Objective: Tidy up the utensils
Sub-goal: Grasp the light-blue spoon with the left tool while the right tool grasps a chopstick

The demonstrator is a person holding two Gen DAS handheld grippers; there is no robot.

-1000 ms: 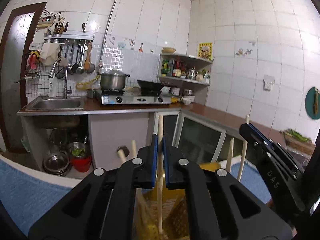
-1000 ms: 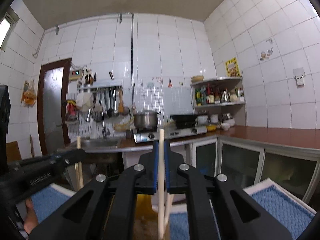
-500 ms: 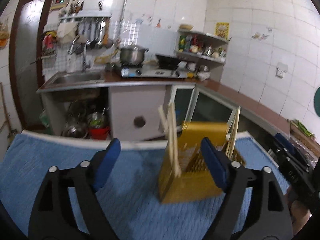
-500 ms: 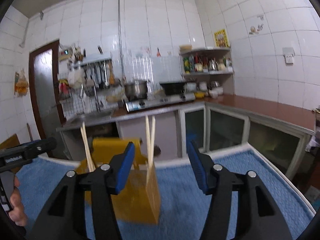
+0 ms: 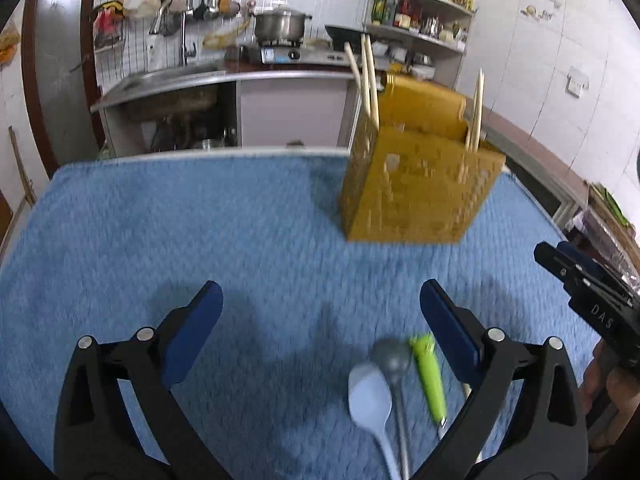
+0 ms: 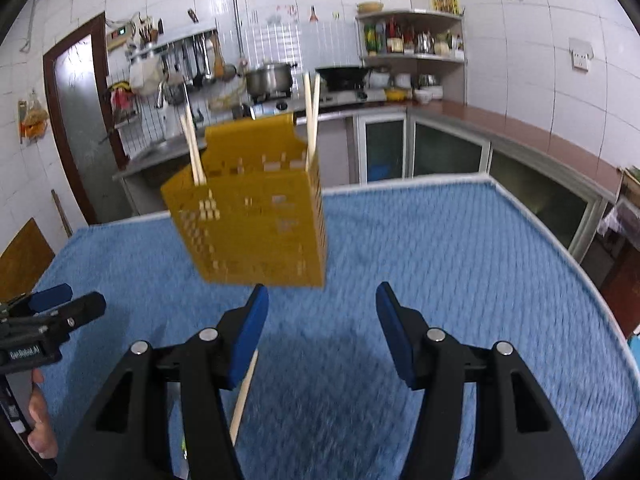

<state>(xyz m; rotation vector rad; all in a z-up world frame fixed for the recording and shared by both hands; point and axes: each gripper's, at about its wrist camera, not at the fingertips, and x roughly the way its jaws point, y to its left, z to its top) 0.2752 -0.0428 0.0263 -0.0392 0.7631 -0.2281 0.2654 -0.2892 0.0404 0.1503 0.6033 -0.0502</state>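
Observation:
A yellow perforated utensil holder (image 5: pixel 416 184) stands on the blue mat (image 5: pixel 200 240), with wooden chopsticks (image 5: pixel 368 76) upright at both ends; it also shows in the right wrist view (image 6: pixel 252 224). My left gripper (image 5: pixel 320 336) is open and empty above the mat. Below it lie a pale blue spoon (image 5: pixel 370 400), a grey ladle (image 5: pixel 394 360) and a green-handled tool (image 5: pixel 430 372). My right gripper (image 6: pixel 318 332) is open and empty in front of the holder. A loose chopstick (image 6: pixel 244 392) lies under its left finger.
The mat covers a table (image 6: pixel 560 256) whose far edge faces a kitchen counter with sink (image 5: pixel 160 80) and stove (image 5: pixel 280 48). The right gripper shows at the left view's right edge (image 5: pixel 592 292); the left gripper shows at the right view's left edge (image 6: pixel 44 320).
Both grippers let go of the chopsticks, which now stand in the holder, opened wide and pulled back and down toward the near mat.

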